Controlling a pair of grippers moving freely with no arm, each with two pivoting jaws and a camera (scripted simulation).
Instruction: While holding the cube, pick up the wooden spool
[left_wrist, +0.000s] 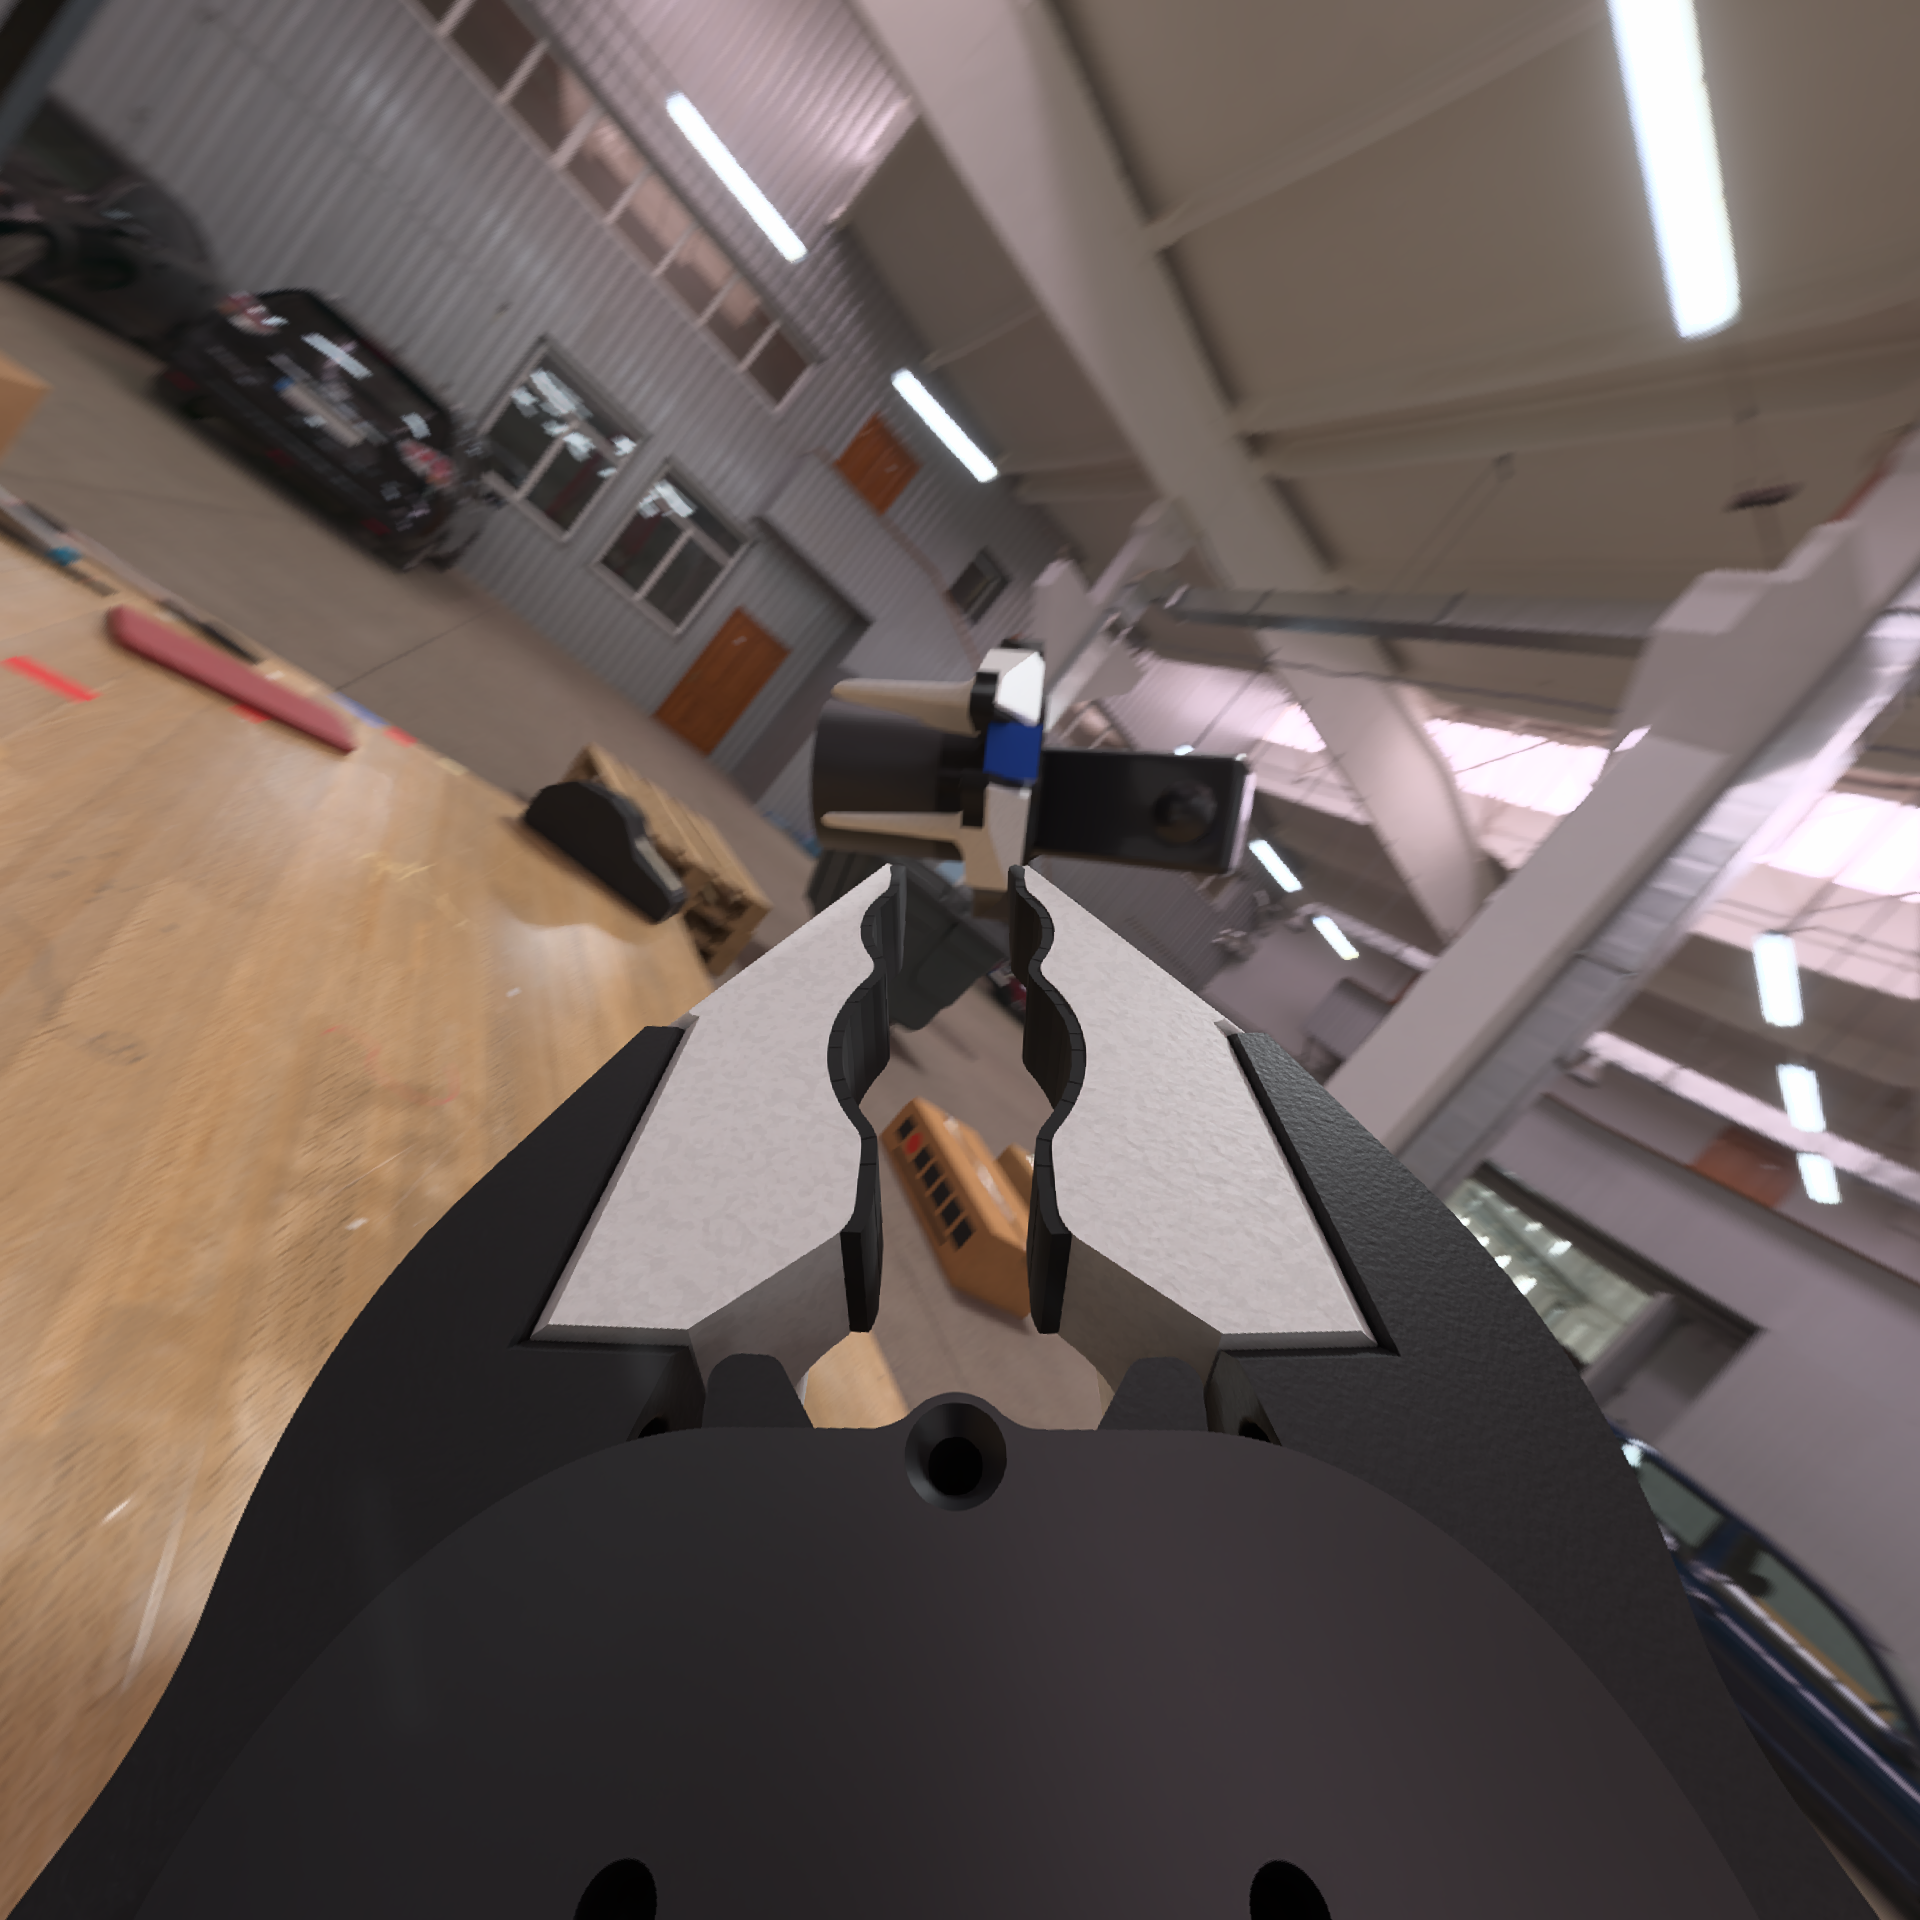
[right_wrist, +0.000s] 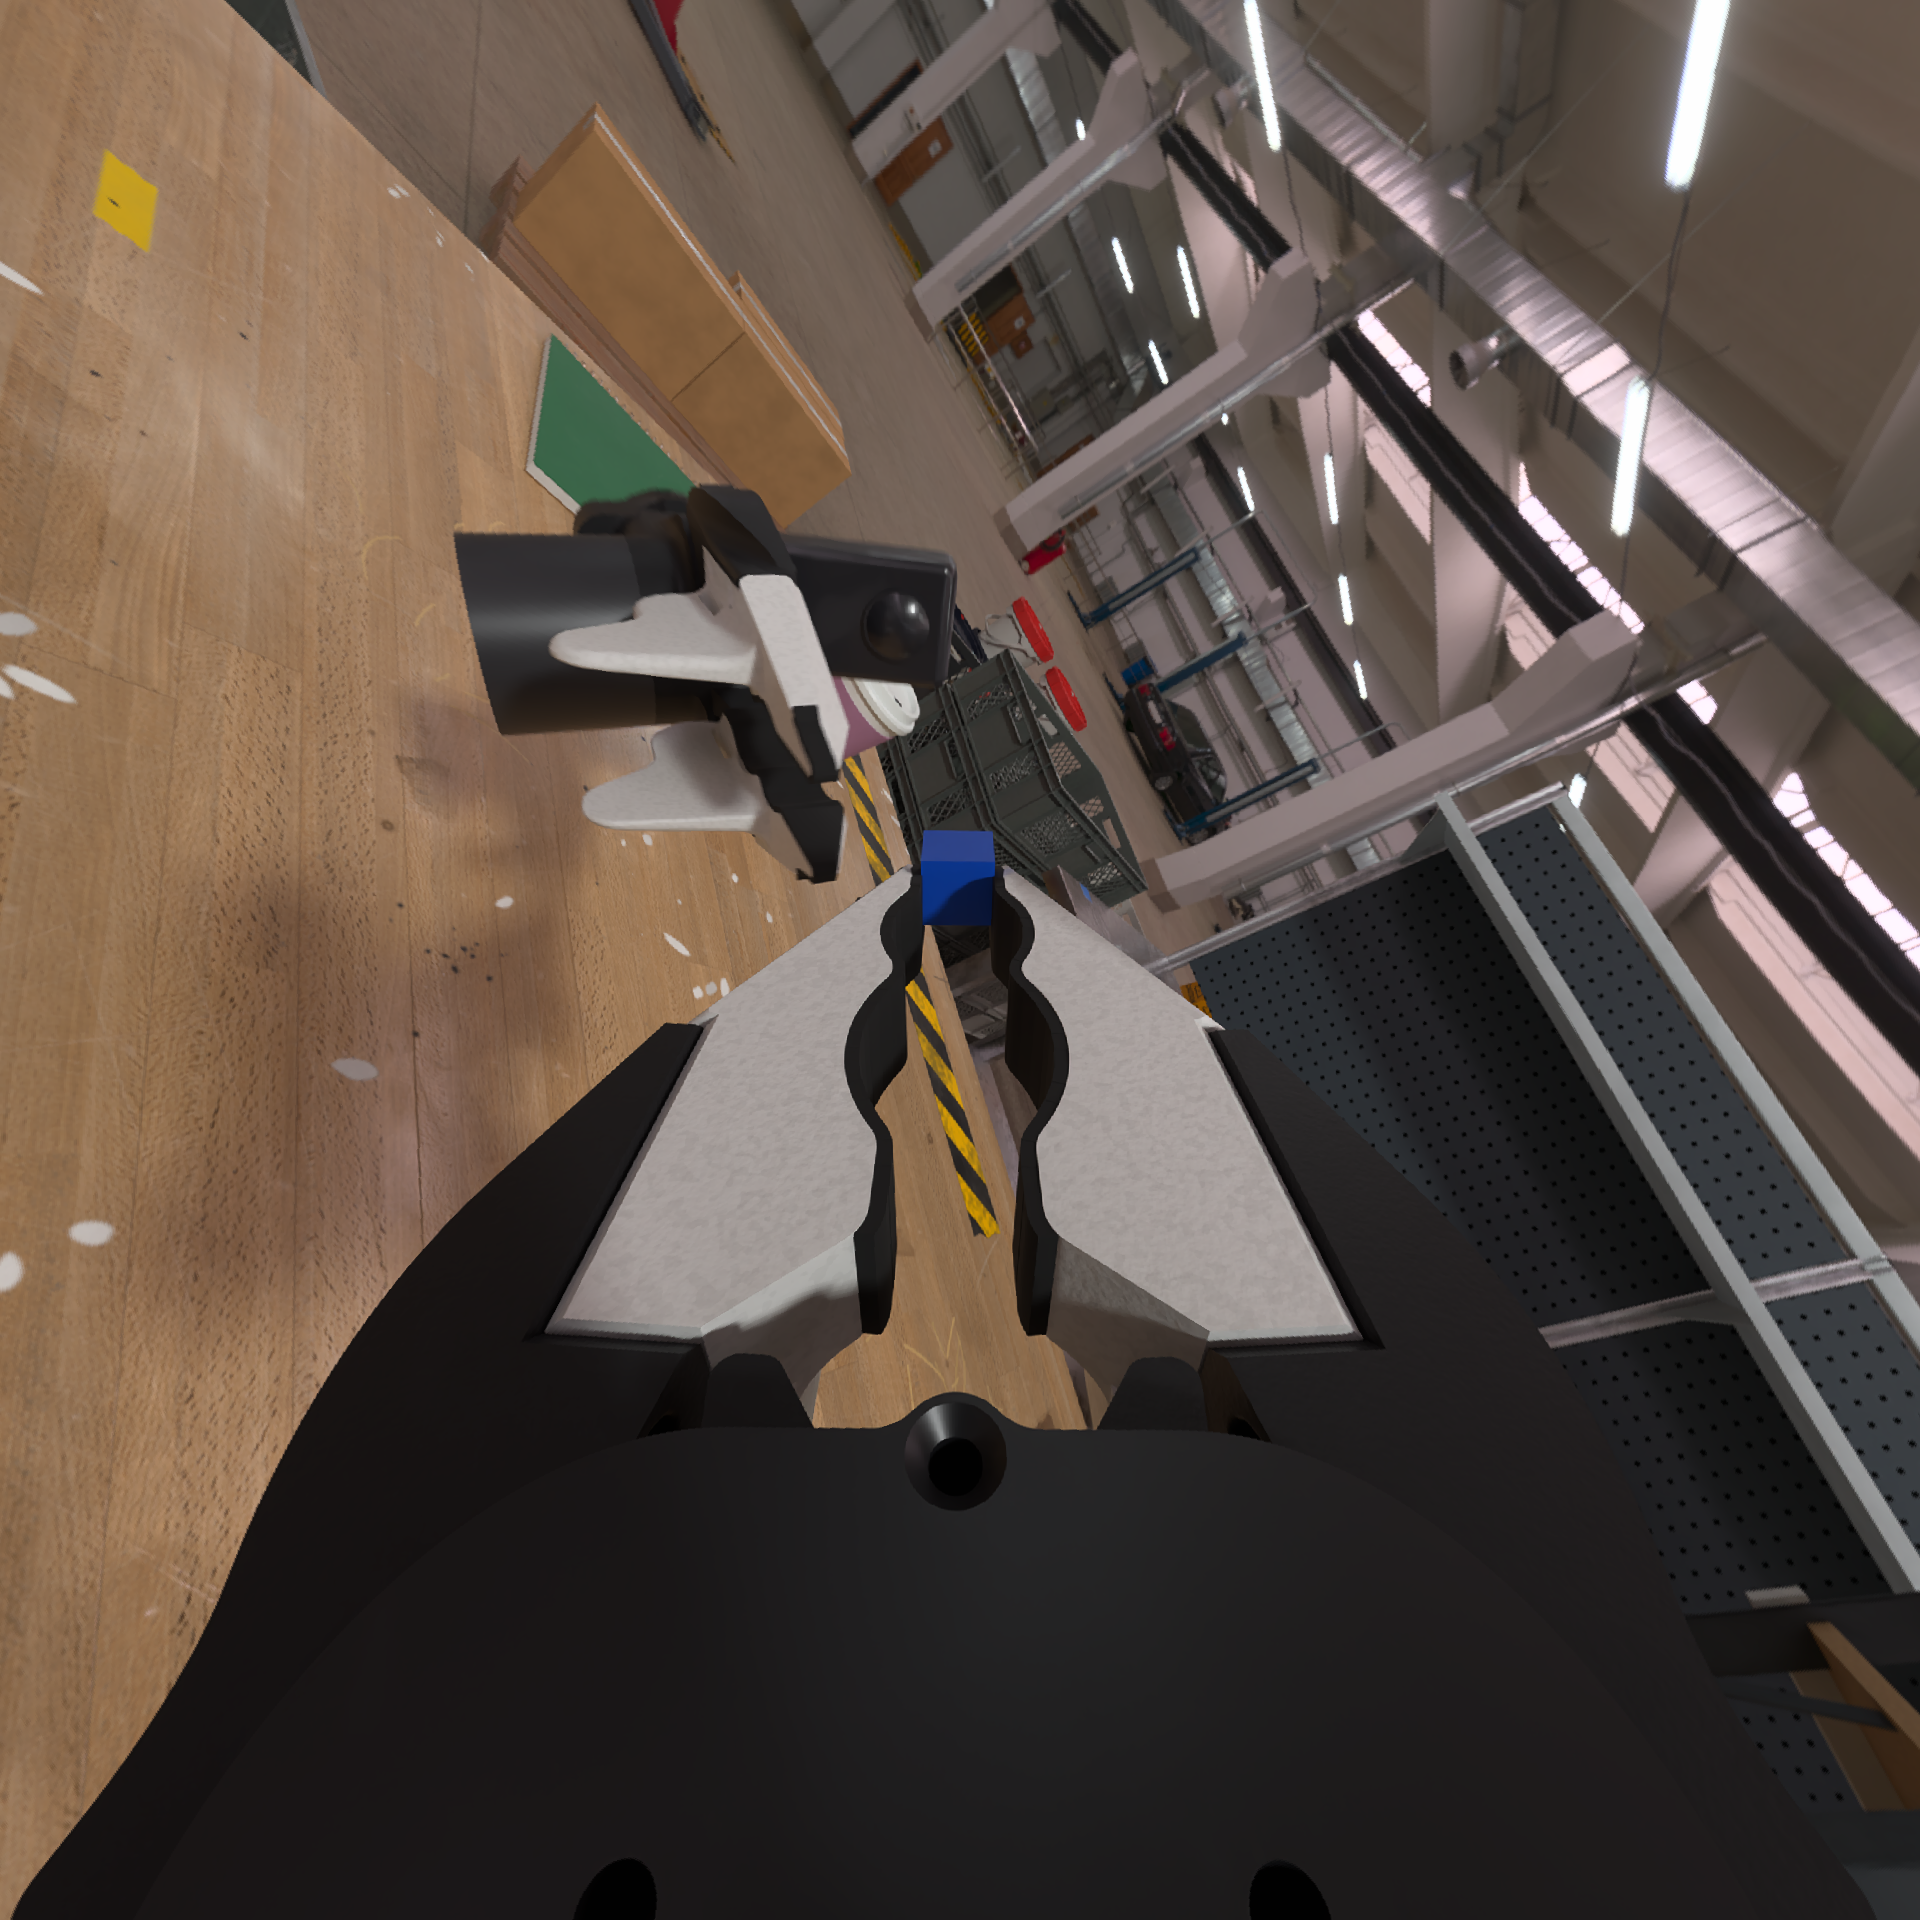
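Note:
My right gripper (right_wrist: 958, 883) is shut on a small blue cube (right_wrist: 956, 878) at its fingertips, held above the wooden table (right_wrist: 208, 831). It also shows in the left wrist view (left_wrist: 1003, 764), with the cube (left_wrist: 1016, 748) between its white fingers. My left gripper (left_wrist: 953, 883) has its jaws a little apart with nothing between them. In the right wrist view the left gripper (right_wrist: 831, 790) hovers over the table. A pinkish spool with a white end (right_wrist: 881, 717) peeks out beside one of its fingers. I cannot tell whether they touch. The spool is hidden in the left wrist view.
A green mat (right_wrist: 592, 436) and a flat brown box (right_wrist: 675, 312) lie near the table's far edge. Black crates (right_wrist: 1018, 769) and a pegboard shelf (right_wrist: 1558, 1143) stand beyond it. A dark object (left_wrist: 613, 842) and a long red object (left_wrist: 229, 675) rest on the table (left_wrist: 260, 987).

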